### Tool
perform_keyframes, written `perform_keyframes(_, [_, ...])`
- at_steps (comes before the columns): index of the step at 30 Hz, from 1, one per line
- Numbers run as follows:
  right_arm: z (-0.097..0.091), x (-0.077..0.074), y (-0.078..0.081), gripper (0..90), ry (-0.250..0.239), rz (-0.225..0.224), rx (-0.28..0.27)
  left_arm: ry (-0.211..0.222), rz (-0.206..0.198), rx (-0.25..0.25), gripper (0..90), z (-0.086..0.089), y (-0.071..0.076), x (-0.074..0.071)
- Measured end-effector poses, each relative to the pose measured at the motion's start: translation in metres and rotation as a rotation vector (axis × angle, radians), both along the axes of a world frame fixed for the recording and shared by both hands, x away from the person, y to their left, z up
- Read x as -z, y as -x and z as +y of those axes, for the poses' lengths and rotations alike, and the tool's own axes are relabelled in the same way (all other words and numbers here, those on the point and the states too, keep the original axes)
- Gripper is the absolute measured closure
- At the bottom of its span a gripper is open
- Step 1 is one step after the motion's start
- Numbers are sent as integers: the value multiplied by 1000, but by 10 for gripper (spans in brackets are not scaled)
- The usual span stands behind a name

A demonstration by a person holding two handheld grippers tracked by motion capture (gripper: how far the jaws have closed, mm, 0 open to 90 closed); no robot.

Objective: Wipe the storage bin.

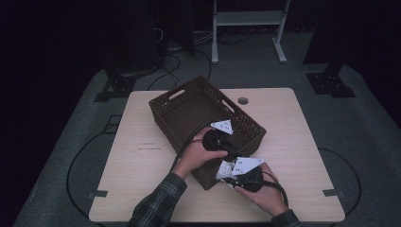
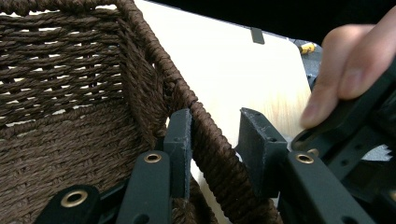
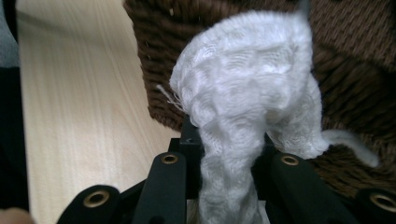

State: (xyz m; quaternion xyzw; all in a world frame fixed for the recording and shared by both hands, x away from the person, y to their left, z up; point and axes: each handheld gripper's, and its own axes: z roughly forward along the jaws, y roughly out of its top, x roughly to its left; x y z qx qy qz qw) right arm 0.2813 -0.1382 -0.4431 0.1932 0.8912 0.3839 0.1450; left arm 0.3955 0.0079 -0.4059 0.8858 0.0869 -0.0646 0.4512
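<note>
A brown woven basket (image 1: 179, 94) stands at an angle on the light wooden table (image 1: 283, 123). My left gripper (image 1: 222, 137) sits at the basket's near wall. In the left gripper view it (image 2: 217, 135) is shut on the basket rim (image 2: 154, 60), one jaw inside and one outside. My right gripper (image 1: 231, 172) is just outside the basket's front corner, shut on a crumpled white cloth (image 1: 226, 169). In the right gripper view the cloth (image 3: 243, 84) bulges up between the jaws of the gripper (image 3: 229, 140), close against the basket's outer wall (image 3: 355, 60).
Bare table (image 3: 79, 93) lies left of the basket's corner. A person's fingers (image 2: 345, 60) on the other gripper show close at the right of the left gripper view. A white metal frame (image 1: 248, 19) and cables stand on the floor beyond the table.
</note>
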Motion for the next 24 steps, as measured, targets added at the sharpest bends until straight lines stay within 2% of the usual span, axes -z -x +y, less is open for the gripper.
perform_keyframes(6, [3,10,-5,737,22,23,-6,0,1,0,645,0,0,0])
perform_keyframes(13, [14,27,-7,736,105,42,-30,-1,2,1,645,0,0,0])
perform_keyframes(20, [20,31,-4,736,145,35,-52,1,4,-2,645,0,0,0])
perform_keyframes(24, [24,29,0,736,135,44,-67,0,3,0,645,0,0,0])
